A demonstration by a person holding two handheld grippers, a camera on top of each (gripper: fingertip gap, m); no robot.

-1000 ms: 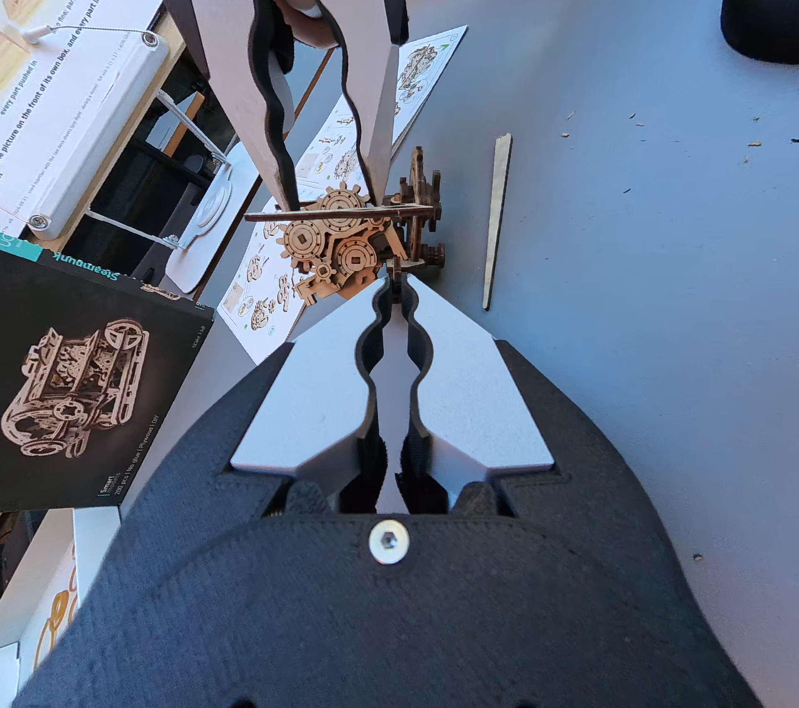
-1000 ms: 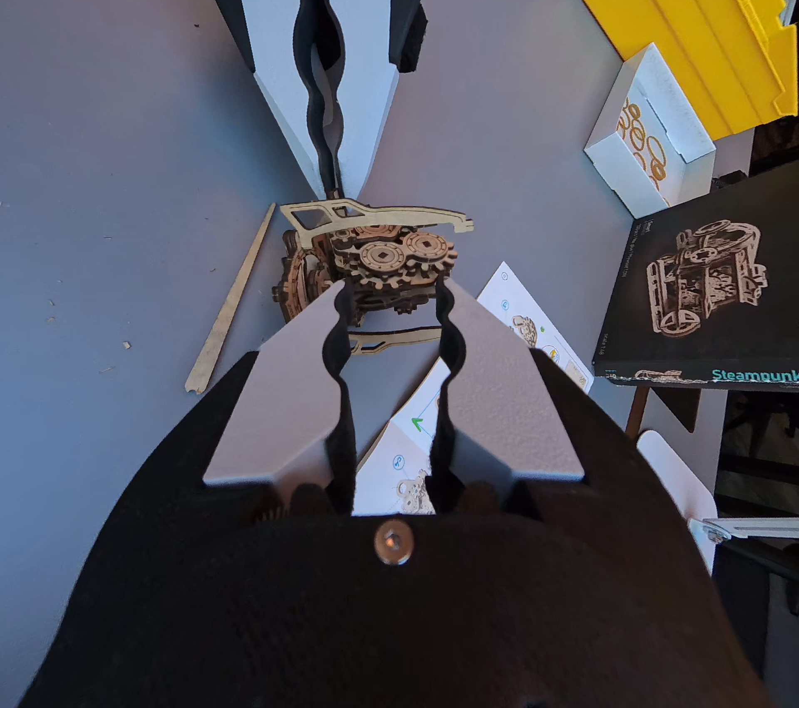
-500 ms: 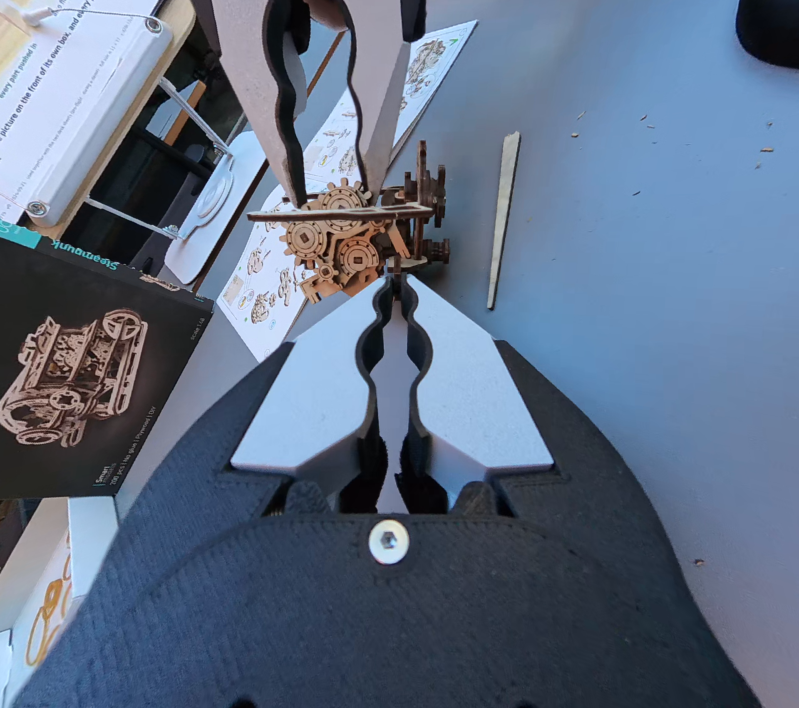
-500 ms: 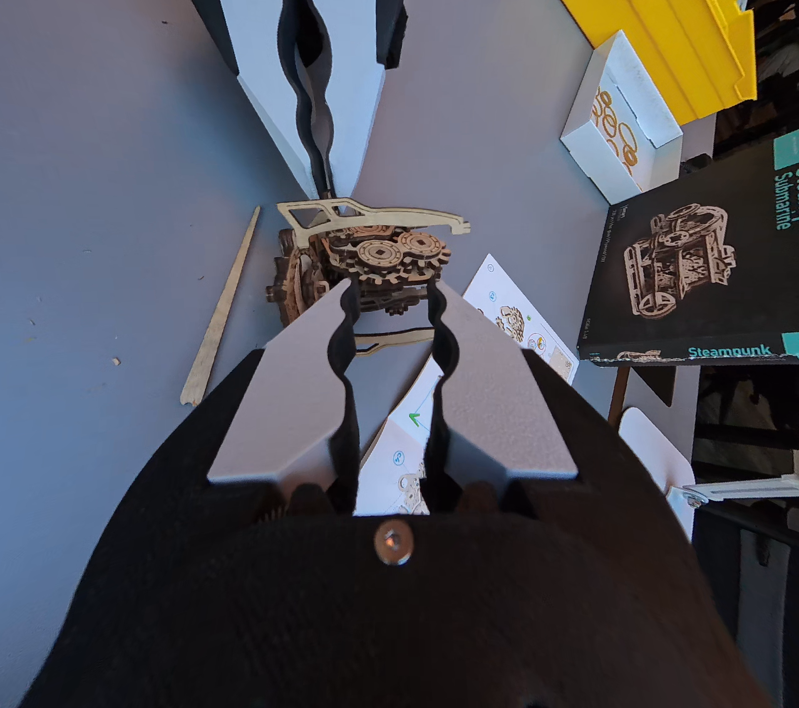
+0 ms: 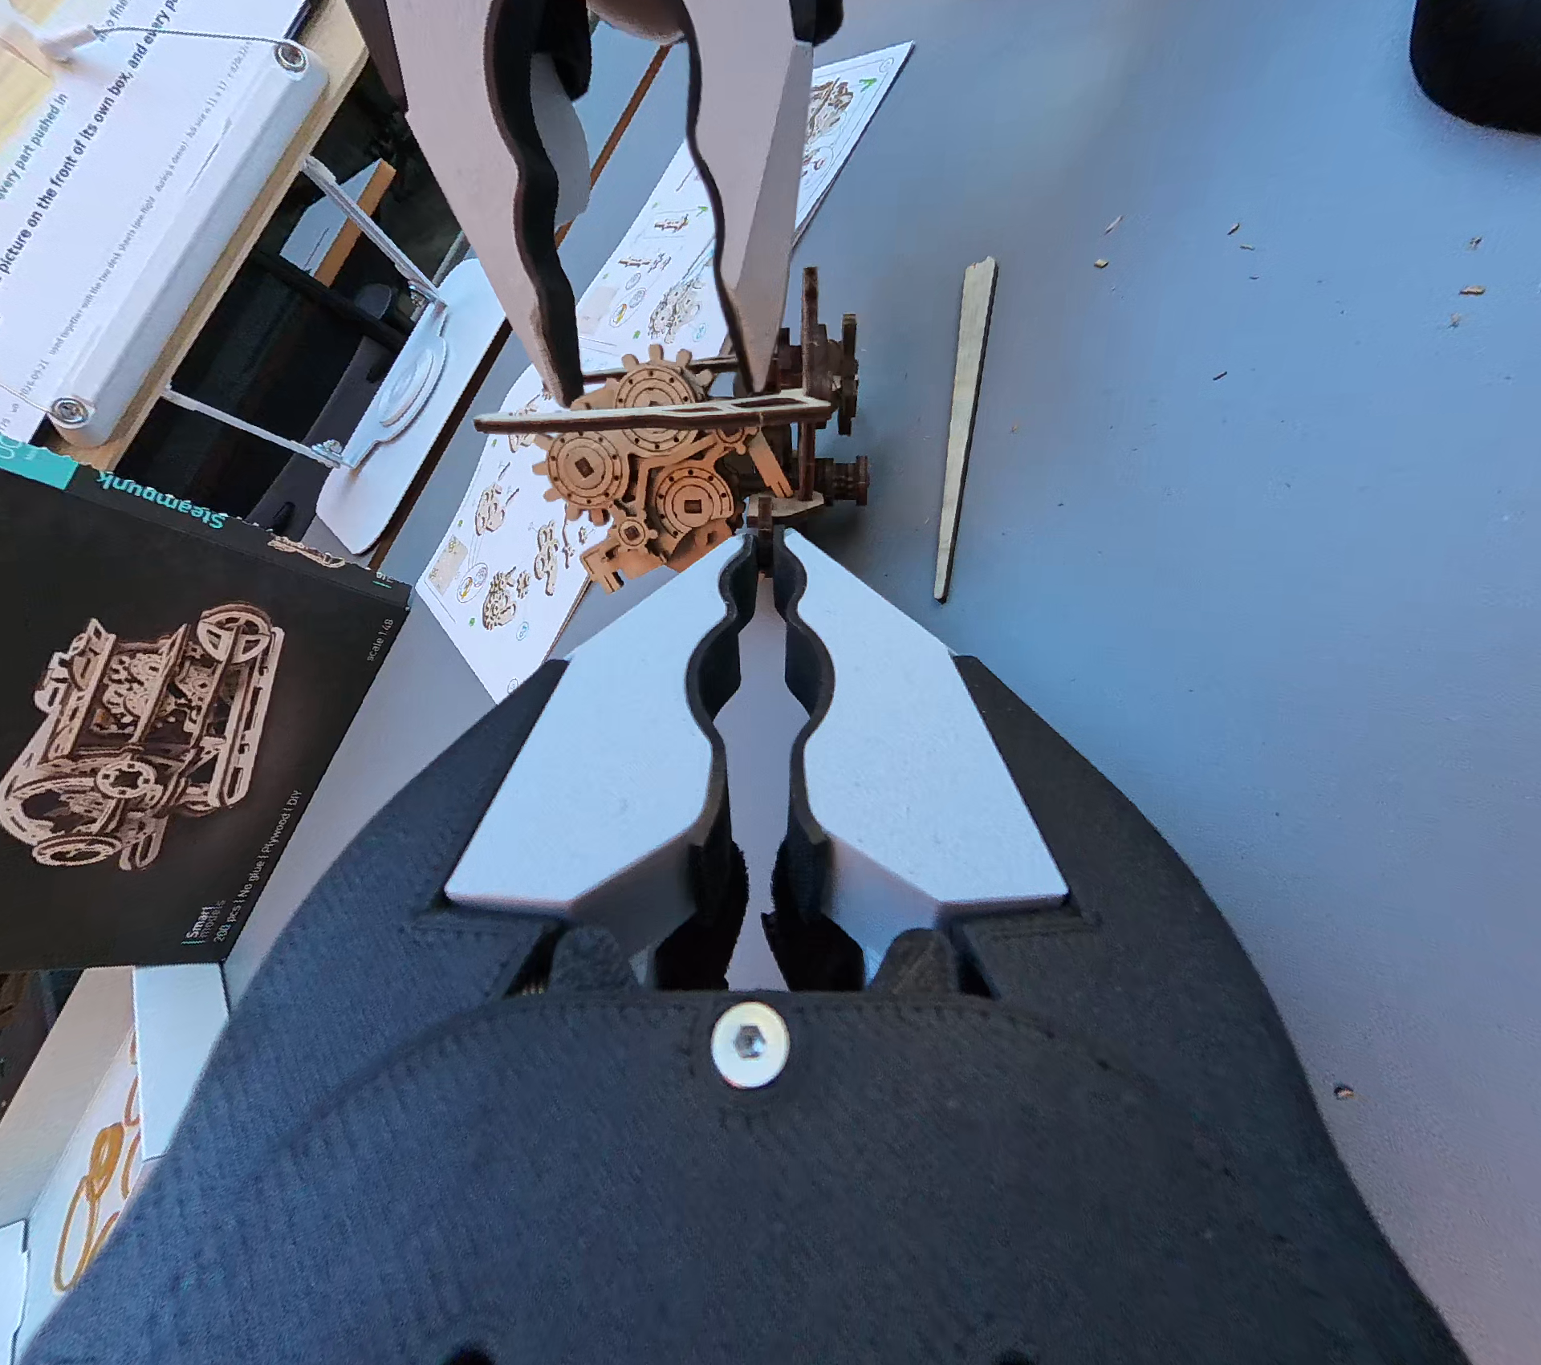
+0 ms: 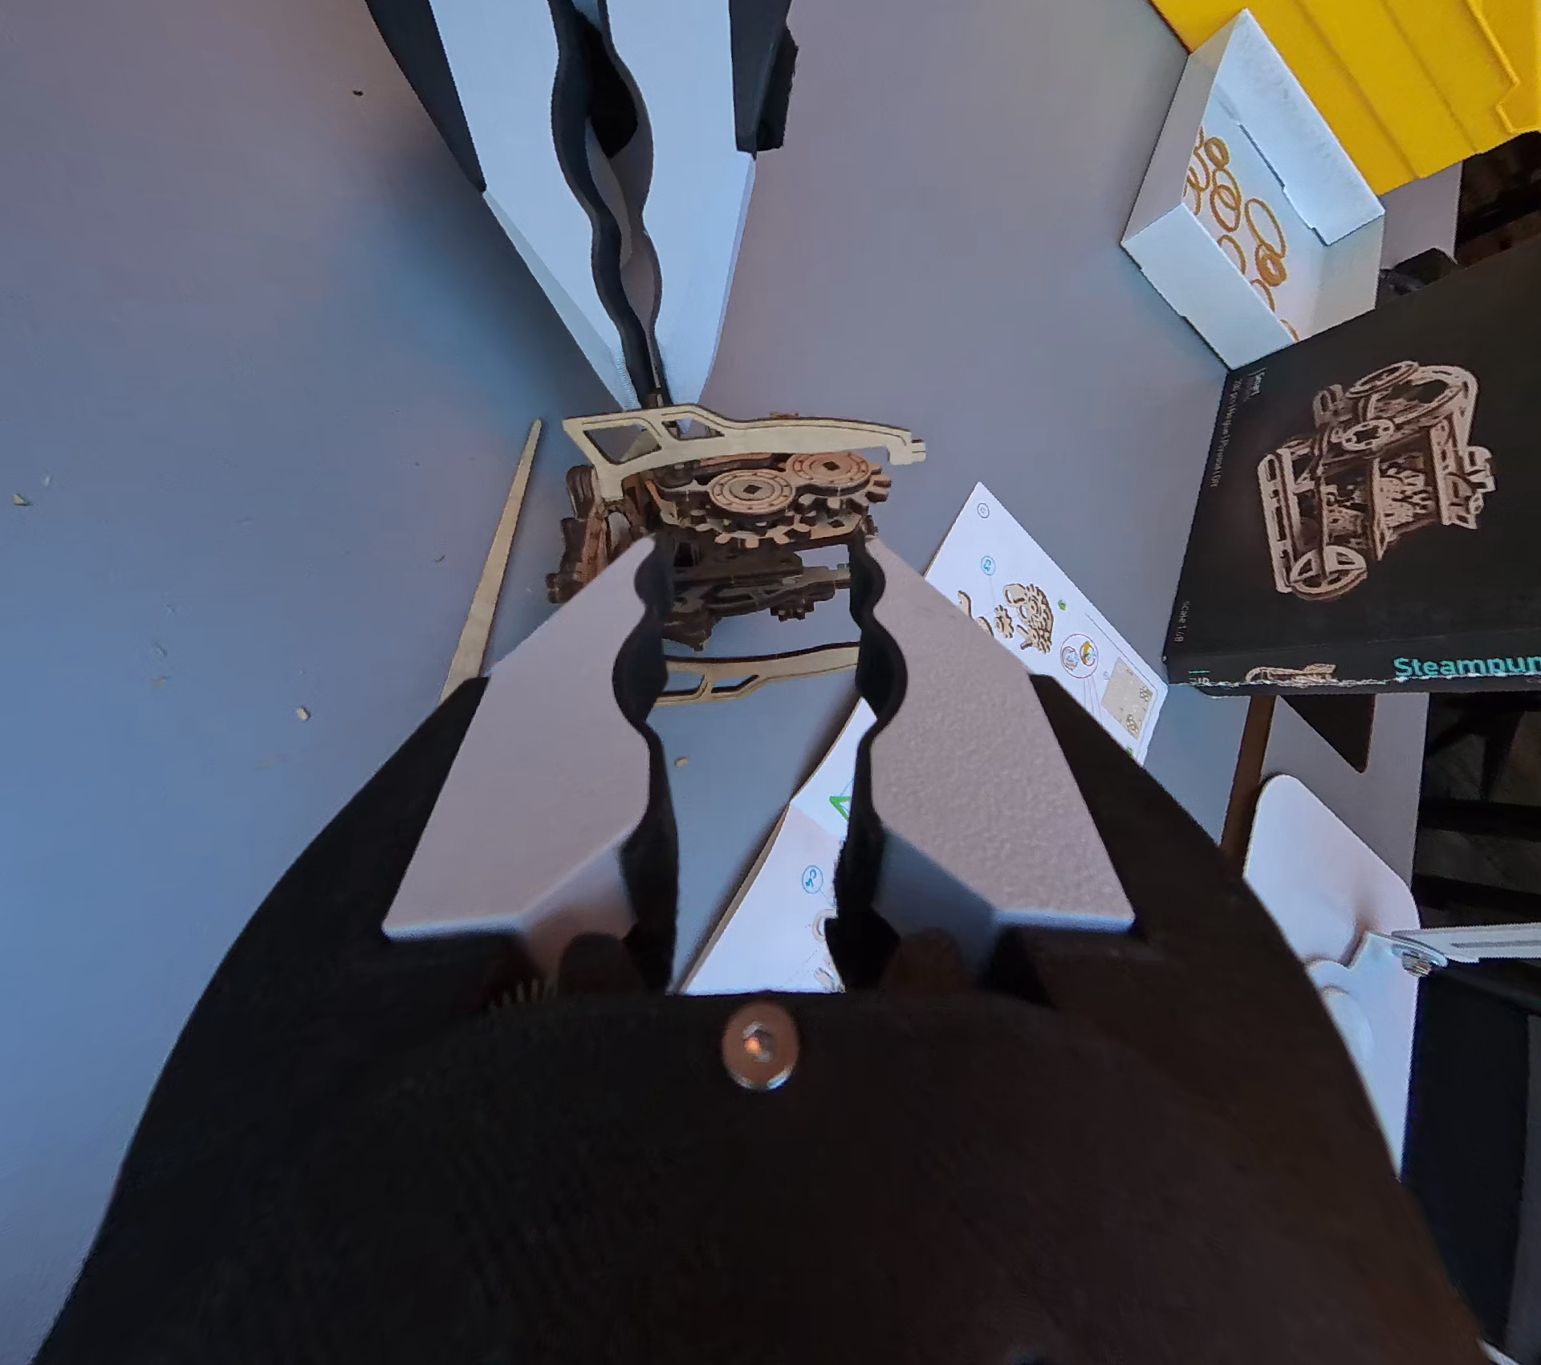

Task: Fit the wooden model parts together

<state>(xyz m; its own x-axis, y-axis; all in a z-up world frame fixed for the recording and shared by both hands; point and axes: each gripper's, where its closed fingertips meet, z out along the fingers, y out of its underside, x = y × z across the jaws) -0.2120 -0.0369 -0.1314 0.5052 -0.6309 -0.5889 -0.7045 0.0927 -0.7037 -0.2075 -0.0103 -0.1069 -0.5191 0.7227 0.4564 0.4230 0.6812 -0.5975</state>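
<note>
- Grey desk (image 5: 1209, 575) carries everything.
- Black kit box (image 6: 1367, 516) lies at the desk's edge, just beside the instruction sheet (image 5: 534, 558).
- Wooden gear model (image 5: 667, 483) sits on the desk between my two grippers, partly over the sheet.
- My right gripper (image 6: 755, 558): fingers spread, straddling the model's gear cluster.
- My left gripper (image 5: 760, 548): fingers clenched on the model's edge.
- Thin wooden stick (image 5: 967, 424) lies just beside the model.
</note>
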